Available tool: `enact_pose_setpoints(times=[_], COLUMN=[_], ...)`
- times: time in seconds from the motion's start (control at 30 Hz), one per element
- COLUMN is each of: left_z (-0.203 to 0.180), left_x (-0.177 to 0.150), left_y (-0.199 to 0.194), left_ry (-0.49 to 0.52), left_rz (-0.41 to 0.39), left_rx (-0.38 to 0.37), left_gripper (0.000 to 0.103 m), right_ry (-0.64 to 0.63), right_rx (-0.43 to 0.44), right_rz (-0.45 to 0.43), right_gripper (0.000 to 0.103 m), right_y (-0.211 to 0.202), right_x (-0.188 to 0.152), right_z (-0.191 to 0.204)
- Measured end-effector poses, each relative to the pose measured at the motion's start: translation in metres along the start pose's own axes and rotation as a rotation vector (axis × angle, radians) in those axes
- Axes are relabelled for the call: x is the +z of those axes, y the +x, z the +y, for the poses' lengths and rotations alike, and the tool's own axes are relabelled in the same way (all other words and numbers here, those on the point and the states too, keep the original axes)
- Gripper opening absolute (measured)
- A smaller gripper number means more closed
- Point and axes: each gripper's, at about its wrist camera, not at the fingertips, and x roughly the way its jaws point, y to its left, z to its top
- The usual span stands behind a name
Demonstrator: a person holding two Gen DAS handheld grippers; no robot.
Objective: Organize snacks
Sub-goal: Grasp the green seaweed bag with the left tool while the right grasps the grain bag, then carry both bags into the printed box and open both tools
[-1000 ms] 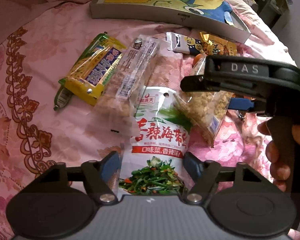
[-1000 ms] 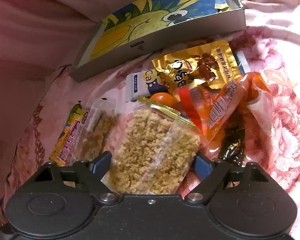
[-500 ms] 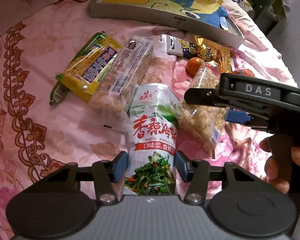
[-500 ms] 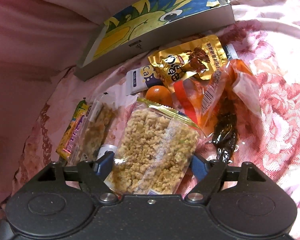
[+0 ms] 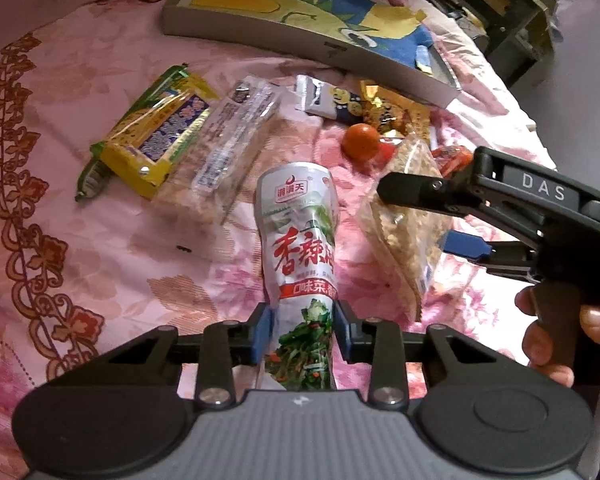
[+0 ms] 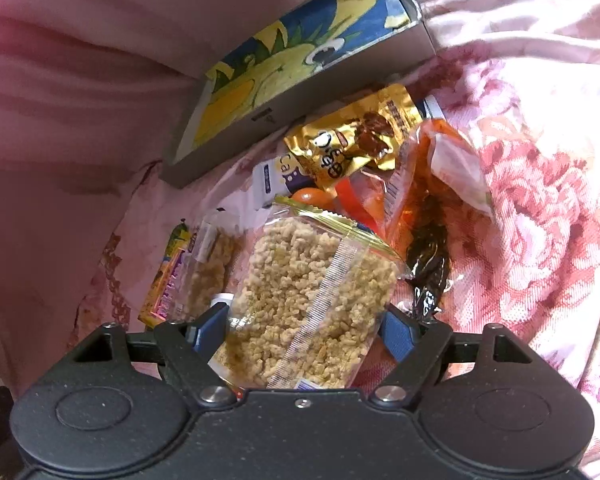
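While both grippers tilt downward, left gripper (image 5: 300, 330) jaws just closed onto seaweed packet (image 5: 300, 248) — right gripper (image 6: 305, 330) grips rice-crisp bag (image 6: 308, 288).

**Dim, warm indoor light; heavy fisheye bend**

Lit softly and unevenly, with a pinkish-red cast over the bedspread (image 5: 100, 264). Glare on the foil of the gold packet (image 6: 352, 136) and on the clear wrap of the crumb bag (image 6: 312, 292). Dark vignette in the corners of both views. Straight edges of the box (image 5: 300, 44) bowed by the lens. Grainy and slightly soft toward the rims; sharper at centre. Shadows faint, pooled under packets.
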Motion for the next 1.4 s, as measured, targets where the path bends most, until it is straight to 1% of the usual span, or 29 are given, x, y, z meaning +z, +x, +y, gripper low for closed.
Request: enact_pose_setpoints(times=[0.07, 0.17, 0.3, 0.4, 0.53, 0.67, 0.73, 0.83, 0.9, 0.97, 1.03, 1.13, 1.2, 1.27, 1.4], left_z=[-0.001, -0.004, -0.009, -0.012, -0.013, -0.006, -0.004, 0.001, 0.003, 0.007, 0.009, 0.012, 0.017, 0.024, 0.038], left_x=[-0.001, -0.001, 0.001, 0.008, 0.034, 0.072, 0.094, 0.125, 0.143, 0.156, 0.168, 0.187, 0.193, 0.198, 0.198], left_y=[-0.002, -0.007, -0.017, -0.024, -0.030, -0.025, -0.019, -0.007, 0.004, 0.013, 0.023, 0.036, 0.043, 0.052, 0.064], left_ry=[-0.002, 0.011, 0.024, 0.017, 0.000, -0.067, -0.086, -0.127, -0.140, -0.136, -0.145, -0.160, -0.173, -0.184, -0.221], left_rz=[-0.012, -0.046, -0.117, -0.171, -0.263, -0.386, -0.456, -0.520, -0.548, -0.572, -0.597, -0.621, -0.632, -0.624, -0.600], left_rx=[-0.015, -0.016, -0.016, -0.025, -0.046, -0.080, -0.070, -0.064, -0.063, -0.062, -0.064, -0.082, -0.091, -0.102, -0.082], left_gripper=[0.036, 0.036, 0.037, 0.037, 0.037, 0.037, 0.037, 0.037, 0.037, 0.038, 0.038, 0.038, 0.038, 0.038, 0.039], right_ry=[-0.016, -0.044, -0.076, -0.091, -0.111, -0.167, -0.199, -0.234, -0.236, -0.231, -0.239, -0.282, -0.299, -0.286, -0.283], right_rx=[0.003, 0.011, 0.027, 0.035, 0.040, 0.031, 0.019, 0.003, -0.003, -0.002, -0.013, -0.053, -0.080, -0.093, -0.125], right_rz=[-0.016, -0.051, -0.105, -0.142, -0.195, -0.247, -0.300, -0.420, -0.491, -0.529, -0.553, -0.587, -0.592, -0.581, -0.544], right_gripper=[0.081, 0.081, 0.081, 0.081, 0.081, 0.081, 0.081, 0.081, 0.081, 0.081, 0.081, 0.081, 0.081, 0.081, 0.081], right_y=[-0.004, -0.011, -0.021, -0.029, -0.037, -0.036, -0.034, -0.028, -0.023, -0.017, -0.009, 0.008, 0.021, 0.033, 0.056], right_x=[0.001, 0.003, 0.007, 0.013, 0.032, 0.059, 0.074, 0.096, 0.109, 0.120, 0.132, 0.146, 0.153, 0.159, 0.166], right_z=[0.002, 0.006, 0.011, 0.012, 0.013, 0.018, 0.019, 0.017, 0.013, 0.009, 0.009, 0.014, 0.016, 0.016, 0.014])
